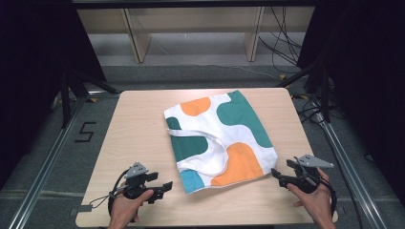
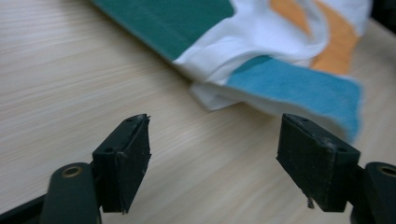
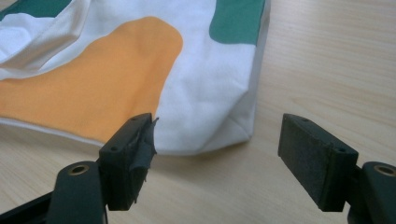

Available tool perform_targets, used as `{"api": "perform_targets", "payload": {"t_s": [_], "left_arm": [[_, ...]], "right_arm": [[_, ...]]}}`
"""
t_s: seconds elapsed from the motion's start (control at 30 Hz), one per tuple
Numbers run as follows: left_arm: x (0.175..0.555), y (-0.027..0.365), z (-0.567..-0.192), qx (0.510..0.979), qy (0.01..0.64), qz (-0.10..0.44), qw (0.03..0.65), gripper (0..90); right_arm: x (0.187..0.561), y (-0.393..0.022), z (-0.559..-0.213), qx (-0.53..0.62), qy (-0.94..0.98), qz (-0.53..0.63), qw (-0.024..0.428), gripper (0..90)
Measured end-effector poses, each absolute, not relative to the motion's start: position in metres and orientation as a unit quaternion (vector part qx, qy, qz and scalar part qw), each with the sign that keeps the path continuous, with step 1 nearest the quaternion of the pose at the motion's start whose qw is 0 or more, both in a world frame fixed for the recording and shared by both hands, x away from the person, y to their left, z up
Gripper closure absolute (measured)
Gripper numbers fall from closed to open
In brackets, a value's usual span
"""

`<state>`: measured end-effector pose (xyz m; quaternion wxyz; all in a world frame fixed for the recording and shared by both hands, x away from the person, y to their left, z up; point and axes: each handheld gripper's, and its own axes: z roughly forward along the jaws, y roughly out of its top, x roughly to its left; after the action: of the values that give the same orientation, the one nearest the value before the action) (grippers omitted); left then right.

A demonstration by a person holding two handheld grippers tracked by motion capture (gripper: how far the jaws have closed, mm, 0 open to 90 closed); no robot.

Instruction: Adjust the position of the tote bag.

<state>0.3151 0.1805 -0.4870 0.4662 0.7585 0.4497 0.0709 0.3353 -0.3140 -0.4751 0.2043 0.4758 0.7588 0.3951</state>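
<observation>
I see the tote bag (image 1: 220, 138), white with green, orange and blue patches, lying flat in the middle of the wooden table (image 1: 138, 138), its white handles (image 1: 203, 143) folded across it. My left gripper (image 1: 165, 187) sits just beside the bag's blue near corner (image 2: 299, 86), jaws spread wide with nothing but bare tabletop between them. My right gripper (image 1: 277, 175) sits just off the bag's near right corner (image 3: 238, 128), jaws likewise wide apart and holding nothing, the corner lying just ahead of the gap.
</observation>
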Motion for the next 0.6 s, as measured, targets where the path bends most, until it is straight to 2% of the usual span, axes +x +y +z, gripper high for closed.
{"api": "perform_targets", "payload": {"t_s": [0.23, 0.3, 0.33, 0.43, 0.6], "left_arm": [[0.319, 0.162, -0.482, 0.758, 0.442, 0.035, 0.479, 28.9], [0.32, 0.156, -0.482, 0.757, 0.44, 0.019, 0.483, 29.4], [0.32, 0.148, -0.482, 0.763, 0.433, 0.009, 0.48, 30.1], [0.32, 0.136, -0.486, 0.778, 0.423, -0.008, 0.465, 30.8], [0.318, 0.124, -0.49, 0.795, 0.411, 0.008, 0.445, 31.6]], "right_arm": [[0.348, -0.308, -0.474, 0.464, 0.765, 0.393, 0.213, 28.4], [0.348, -0.304, -0.474, 0.477, 0.762, 0.389, 0.201, 28.4], [0.352, -0.304, -0.475, 0.464, 0.768, 0.387, 0.213, 28.4], [0.354, -0.302, -0.477, 0.468, 0.769, 0.384, 0.205, 28.3], [0.356, -0.302, -0.479, 0.459, 0.779, 0.376, 0.202, 27.8]]}}
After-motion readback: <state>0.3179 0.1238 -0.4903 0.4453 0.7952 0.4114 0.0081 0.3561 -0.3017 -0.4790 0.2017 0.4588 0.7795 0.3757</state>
